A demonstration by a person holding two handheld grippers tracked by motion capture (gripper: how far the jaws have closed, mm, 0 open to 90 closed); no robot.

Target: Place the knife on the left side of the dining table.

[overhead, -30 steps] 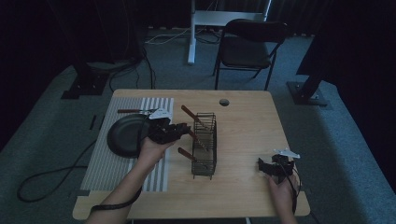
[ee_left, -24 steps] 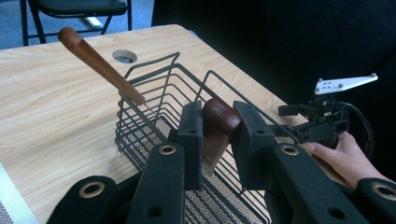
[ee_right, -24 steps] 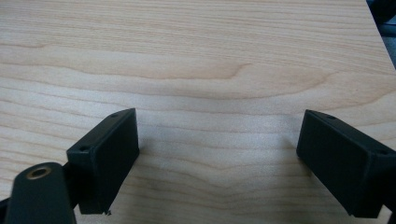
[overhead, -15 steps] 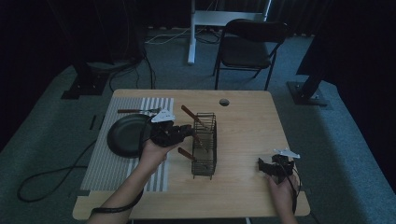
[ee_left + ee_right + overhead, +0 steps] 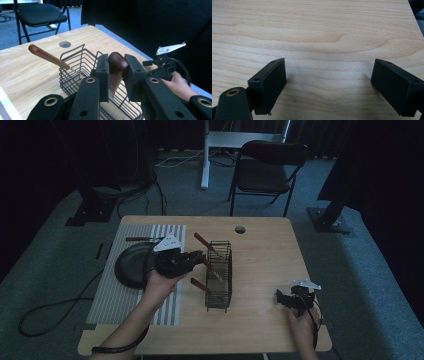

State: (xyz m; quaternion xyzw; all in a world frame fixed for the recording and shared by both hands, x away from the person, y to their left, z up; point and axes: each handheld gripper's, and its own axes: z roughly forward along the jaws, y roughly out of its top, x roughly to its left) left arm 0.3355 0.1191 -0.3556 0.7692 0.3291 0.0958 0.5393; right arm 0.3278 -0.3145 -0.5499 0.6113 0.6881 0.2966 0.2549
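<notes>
A black wire basket (image 5: 219,292) stands on the wooden table (image 5: 265,255). My left gripper (image 5: 196,258) is at its left side, shut on the brown wooden handle of a utensil (image 5: 118,62) whose lower end points down into the basket (image 5: 72,75). A second wooden-handled utensil (image 5: 47,57) leans out of the basket's far end (image 5: 202,240). A third handle (image 5: 197,284) sticks out low on the left. My right gripper (image 5: 284,298) rests near the front right corner. Its jaws (image 5: 328,82) stand wide open over bare wood with nothing between them.
A black plate (image 5: 129,266) lies on a striped mat (image 5: 120,295) at the left, with another utensil (image 5: 140,239) behind it. A round cable hole (image 5: 240,229) is near the far edge. A folding chair (image 5: 265,172) stands beyond the table.
My left gripper has shifted slightly right toward the basket with the handle in it. The right gripper has not moved.
</notes>
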